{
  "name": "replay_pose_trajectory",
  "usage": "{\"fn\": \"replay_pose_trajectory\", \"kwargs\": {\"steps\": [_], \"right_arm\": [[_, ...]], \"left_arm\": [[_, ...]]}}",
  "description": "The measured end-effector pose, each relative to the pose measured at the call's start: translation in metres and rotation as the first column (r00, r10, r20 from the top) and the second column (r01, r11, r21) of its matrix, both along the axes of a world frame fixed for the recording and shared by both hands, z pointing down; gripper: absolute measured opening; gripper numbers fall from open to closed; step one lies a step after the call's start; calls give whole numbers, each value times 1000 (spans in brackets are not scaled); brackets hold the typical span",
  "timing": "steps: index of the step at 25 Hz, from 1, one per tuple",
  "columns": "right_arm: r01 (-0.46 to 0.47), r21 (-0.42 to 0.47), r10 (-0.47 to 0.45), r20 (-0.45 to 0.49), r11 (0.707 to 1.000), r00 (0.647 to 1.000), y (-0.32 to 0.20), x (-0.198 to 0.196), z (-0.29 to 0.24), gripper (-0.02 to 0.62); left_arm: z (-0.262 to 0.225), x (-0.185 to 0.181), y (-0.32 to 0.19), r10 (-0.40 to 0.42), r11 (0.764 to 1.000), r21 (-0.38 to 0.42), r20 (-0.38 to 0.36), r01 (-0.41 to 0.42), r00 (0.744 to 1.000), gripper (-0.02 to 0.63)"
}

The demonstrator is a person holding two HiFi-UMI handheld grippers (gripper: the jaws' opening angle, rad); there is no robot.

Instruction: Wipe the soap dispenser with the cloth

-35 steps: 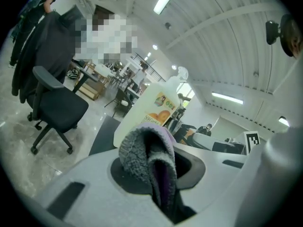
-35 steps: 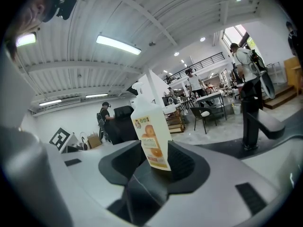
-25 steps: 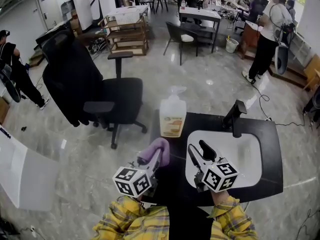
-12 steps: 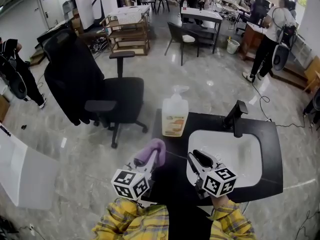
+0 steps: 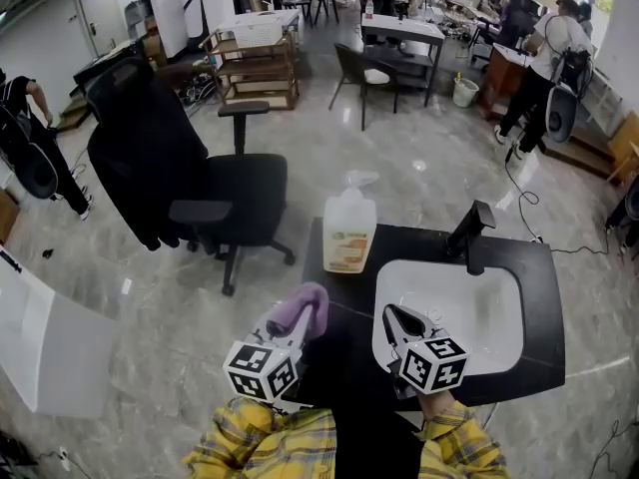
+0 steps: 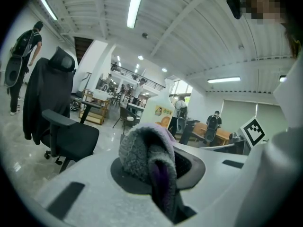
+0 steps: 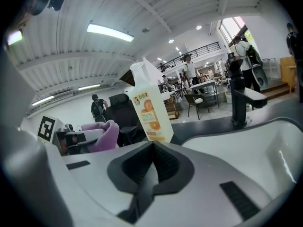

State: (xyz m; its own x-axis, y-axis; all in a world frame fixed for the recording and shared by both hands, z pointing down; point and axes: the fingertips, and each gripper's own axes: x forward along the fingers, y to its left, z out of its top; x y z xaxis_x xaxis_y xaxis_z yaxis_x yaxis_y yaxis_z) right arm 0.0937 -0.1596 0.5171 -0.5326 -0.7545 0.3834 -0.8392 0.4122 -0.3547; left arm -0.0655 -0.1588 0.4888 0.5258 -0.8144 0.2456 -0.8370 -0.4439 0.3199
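The soap dispenser (image 5: 348,232), a pale bottle with an orange label and a pump top, stands upright at the black counter's far left corner. My left gripper (image 5: 301,318) is shut on a bunched purple-grey cloth (image 5: 304,305), held near the counter's left edge, short of the bottle. In the left gripper view the cloth (image 6: 140,153) fills the jaws and hides most of the dispenser (image 6: 159,109). My right gripper (image 5: 392,315) hovers over the sink's near left rim, shut with nothing in it. Ahead of it stands the dispenser (image 7: 150,110), and the cloth (image 7: 102,134) shows to the left.
A white sink basin (image 5: 496,307) is set in the black counter (image 5: 536,260), with a black faucet (image 5: 469,235) at its far side. A black office chair (image 5: 200,193) stands on the floor to the left. Several people and tables are in the background.
The right gripper's jaws have closed from wide open to shut, on nothing, and it has sunk slightly toward the sink rim. The left gripper with the cloth has barely moved.
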Motion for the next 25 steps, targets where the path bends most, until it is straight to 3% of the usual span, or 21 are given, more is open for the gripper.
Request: {"fn": "replay_pose_trajectory", "kwargs": {"steps": [25], "right_arm": [[-15,-23,15,-4,1000,1000,3,10,2,5]], "left_arm": [[4,6,2,-11,1000,-28,-15,10,1000,49]]}}
